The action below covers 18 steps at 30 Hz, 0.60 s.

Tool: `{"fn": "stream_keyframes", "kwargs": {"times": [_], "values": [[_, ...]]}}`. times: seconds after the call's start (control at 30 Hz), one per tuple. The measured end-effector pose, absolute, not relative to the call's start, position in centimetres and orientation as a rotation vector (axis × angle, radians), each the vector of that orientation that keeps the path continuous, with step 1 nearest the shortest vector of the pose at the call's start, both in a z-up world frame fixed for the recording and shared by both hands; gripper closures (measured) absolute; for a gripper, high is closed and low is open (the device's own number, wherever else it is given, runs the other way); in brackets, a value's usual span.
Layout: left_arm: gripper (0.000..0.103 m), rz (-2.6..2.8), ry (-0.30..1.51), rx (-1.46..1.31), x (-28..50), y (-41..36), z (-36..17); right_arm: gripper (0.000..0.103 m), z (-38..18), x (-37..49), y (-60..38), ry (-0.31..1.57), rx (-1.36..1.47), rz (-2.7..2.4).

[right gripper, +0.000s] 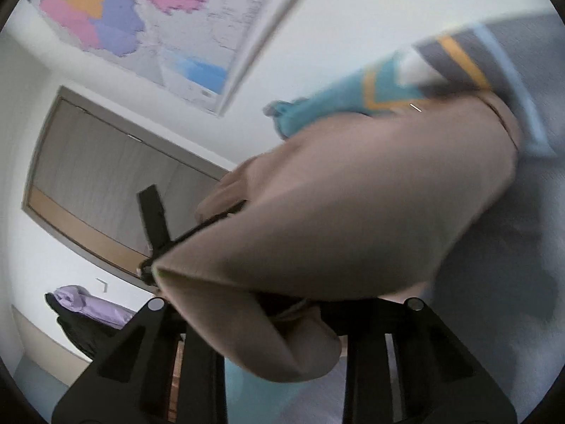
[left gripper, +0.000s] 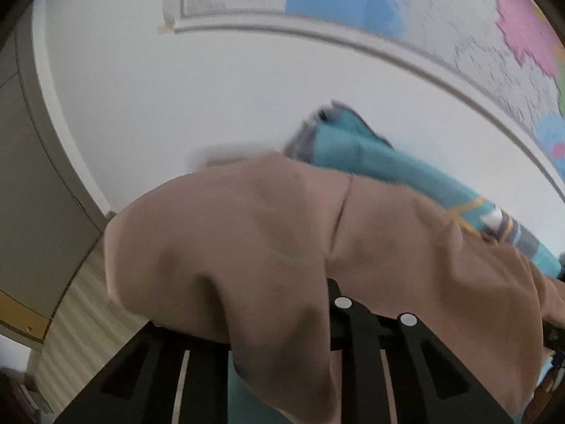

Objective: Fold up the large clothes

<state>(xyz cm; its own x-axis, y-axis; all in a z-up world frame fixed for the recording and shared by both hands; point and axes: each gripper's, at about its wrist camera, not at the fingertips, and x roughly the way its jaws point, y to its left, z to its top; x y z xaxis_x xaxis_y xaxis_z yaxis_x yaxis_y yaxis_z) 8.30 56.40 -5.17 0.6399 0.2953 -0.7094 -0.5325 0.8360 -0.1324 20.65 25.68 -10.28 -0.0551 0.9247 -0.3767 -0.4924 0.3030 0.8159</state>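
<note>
Keep both pinches firm and level so the tan garment (left gripper: 247, 240) hangs flat before the fold, I judge. It fills the lower centre of both views. The left hand-held gripper (left gripper: 370, 312) pinches its cloth, angled downward. The right hand-held gripper (right gripper: 286, 305) pinches another edge, pointing nearer level. A map (right gripper: 148, 17) sits upper left.

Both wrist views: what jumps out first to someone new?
The tan garment fills the middle of both views, draped over the black fingers at the bottom. Behind it lies a teal garment with orange stripes, and a coloured wall map spans the top. A purple cloth sits at lower left in the right view.
</note>
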Motion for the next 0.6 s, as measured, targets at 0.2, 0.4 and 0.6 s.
{"fn": "stream_keyframes", "kwargs": {"times": [0.2,0.4,0.6], "values": [[0.076,0.533,0.769,-0.338,8.0,57.7,-6.7,0.065,-10.5,18.8,25.1,1.095,0.337,1.228],[0.051,0.558,0.748,-0.302,5.0,56.9,-6.4,0.026,-9.0,16.0,19.0,0.979,0.16,1.19],[0.034,0.55,0.634,-0.141,-1.3,52.3,-3.2,0.023,-6.7,15.0,17.3,0.856,0.11,1.223]]}}
